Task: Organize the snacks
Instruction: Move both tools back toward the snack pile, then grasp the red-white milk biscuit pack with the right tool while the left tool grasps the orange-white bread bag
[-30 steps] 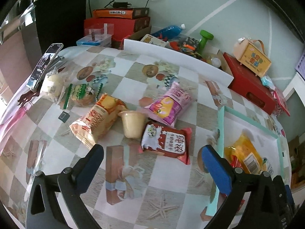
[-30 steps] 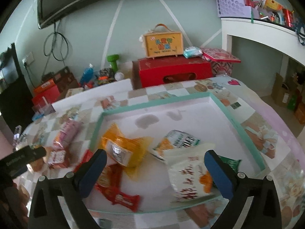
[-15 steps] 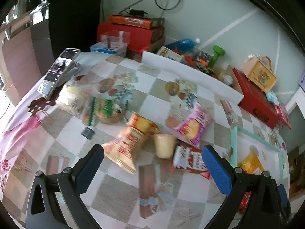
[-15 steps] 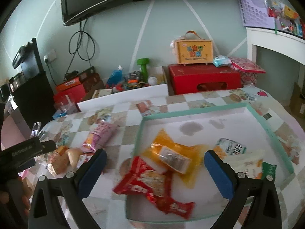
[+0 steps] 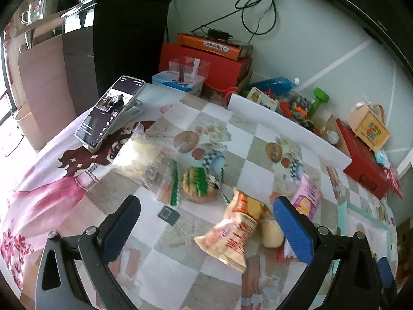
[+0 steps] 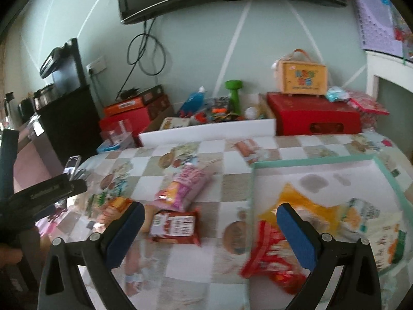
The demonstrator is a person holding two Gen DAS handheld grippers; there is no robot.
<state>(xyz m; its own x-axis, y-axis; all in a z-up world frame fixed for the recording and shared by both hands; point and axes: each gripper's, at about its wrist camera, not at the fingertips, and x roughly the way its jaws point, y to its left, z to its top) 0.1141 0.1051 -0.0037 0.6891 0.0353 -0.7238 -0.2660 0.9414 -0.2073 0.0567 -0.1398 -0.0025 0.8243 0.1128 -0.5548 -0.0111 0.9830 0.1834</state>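
Left gripper (image 5: 206, 222), blue-padded black 2-finger tool: spread wide, nothing btwn the pads, hanging above the checkered tablecloth (image 5: 260, 160). Right gripper (image 6: 210, 228), same build: also spread wide, empty, above the cloth at the tray's left edge.

Loose snacks on cloth, left-wrist view:
- clear bag of pale buns (image 5: 136, 157), next to a phone propped on a stand (image 5: 109, 112)
- green-striped clear wrapper w/ round bread (image 5: 197, 183), just right of the bun bag
- orange-and-cream crinkled packet w/ red lettering (image 5: 237, 230), btwn the 2 pads, nearer the right one
- pale yellow pudding cup (image 5: 269, 233), touching that packet's right side, partly behind the right pad
- pink snack pouch (image 5: 307, 199), beyond the cup

Right-wrist view:
- red-and-white packet (image 6: 175, 227) flat on cloth btwn the pads, just in front of the pink pouch, apart from the tray
- teal-rimmed white tray (image 6: 309, 161) at right, holding a yellow-orange bag (image 6: 299, 204), blurred red wrappers (image 6: 268, 255) at its near-left corner, white-and-orange bags (image 6: 374, 227) at right
- left tool's black body visible at far left w/ part of a hand (image 6: 7, 254)

Behind table: red boxes (image 6: 313, 117), yellow-orange carry case (image 6: 304, 77), green dumbbell (image 6: 233, 93). Right view blurred; small print unreadable.
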